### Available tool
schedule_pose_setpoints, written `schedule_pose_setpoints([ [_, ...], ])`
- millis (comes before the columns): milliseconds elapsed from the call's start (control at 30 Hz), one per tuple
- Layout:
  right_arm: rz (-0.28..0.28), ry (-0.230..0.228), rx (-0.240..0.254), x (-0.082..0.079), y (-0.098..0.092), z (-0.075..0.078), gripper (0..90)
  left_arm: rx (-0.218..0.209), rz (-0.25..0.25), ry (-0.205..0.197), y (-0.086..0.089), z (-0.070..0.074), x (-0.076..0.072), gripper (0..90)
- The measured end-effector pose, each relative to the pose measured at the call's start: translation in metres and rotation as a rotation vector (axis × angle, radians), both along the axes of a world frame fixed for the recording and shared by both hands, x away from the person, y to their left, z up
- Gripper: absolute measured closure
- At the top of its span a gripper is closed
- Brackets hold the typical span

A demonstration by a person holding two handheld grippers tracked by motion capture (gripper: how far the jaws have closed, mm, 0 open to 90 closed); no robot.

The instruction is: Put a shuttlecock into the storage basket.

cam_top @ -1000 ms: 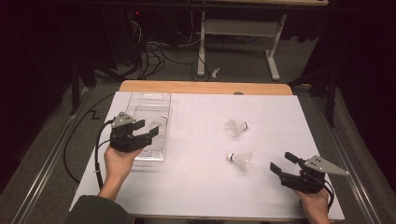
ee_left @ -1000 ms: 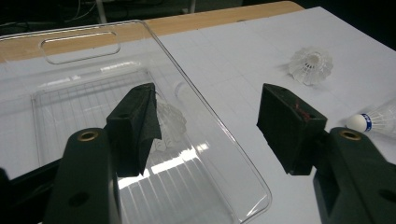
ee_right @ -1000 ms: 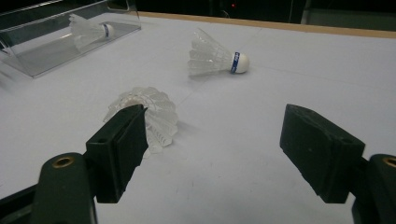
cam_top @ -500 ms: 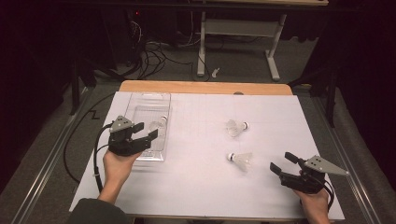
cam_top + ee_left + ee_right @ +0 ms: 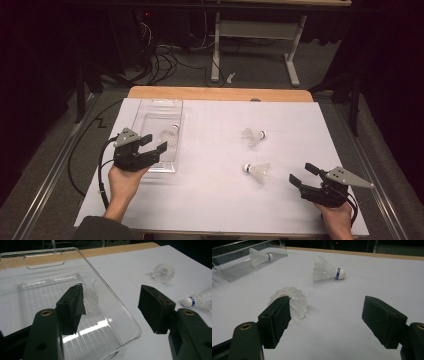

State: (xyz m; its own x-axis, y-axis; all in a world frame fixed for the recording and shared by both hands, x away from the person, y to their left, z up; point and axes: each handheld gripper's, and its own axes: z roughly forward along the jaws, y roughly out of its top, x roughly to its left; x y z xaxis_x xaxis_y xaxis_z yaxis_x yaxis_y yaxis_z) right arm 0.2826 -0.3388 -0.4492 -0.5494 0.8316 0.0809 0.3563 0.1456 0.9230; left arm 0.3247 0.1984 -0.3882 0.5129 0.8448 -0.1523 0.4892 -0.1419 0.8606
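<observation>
Left tool (image 5: 110, 307) held wide open above clear box (image 5: 117, 312); one shuttlecock (image 5: 90, 298) lying inside. Two more shuttlecocks (image 5: 163, 272) (image 5: 198, 301) resting apart on white table (image 5: 130, 267), toward its right edge.

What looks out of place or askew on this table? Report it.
Nothing is damaged or spilled. One shuttlecock lies on its side in the clear tray; two more, the far shuttlecock and the near shuttlecock, lie loose on the white sheet, outside the tray. Both hand-held grippers are open and empty.
</observation>
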Motion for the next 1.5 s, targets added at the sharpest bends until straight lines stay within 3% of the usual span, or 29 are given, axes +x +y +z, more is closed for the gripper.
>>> schedule_pose_setpoints([
  [833, -0.002, 0.000, 0.003, 0.000, 0.000, 0.000, 23.6, -0.017, -0.008, -0.004, 0.002, -0.008, -0.015, 36.0],
  [1500, -0.005, -0.002, 0.007, 0.000, 0.000, 0.000, 23.6, -0.040, -0.032, -0.029, 0.001, -0.018, -0.028, 35.5],
])
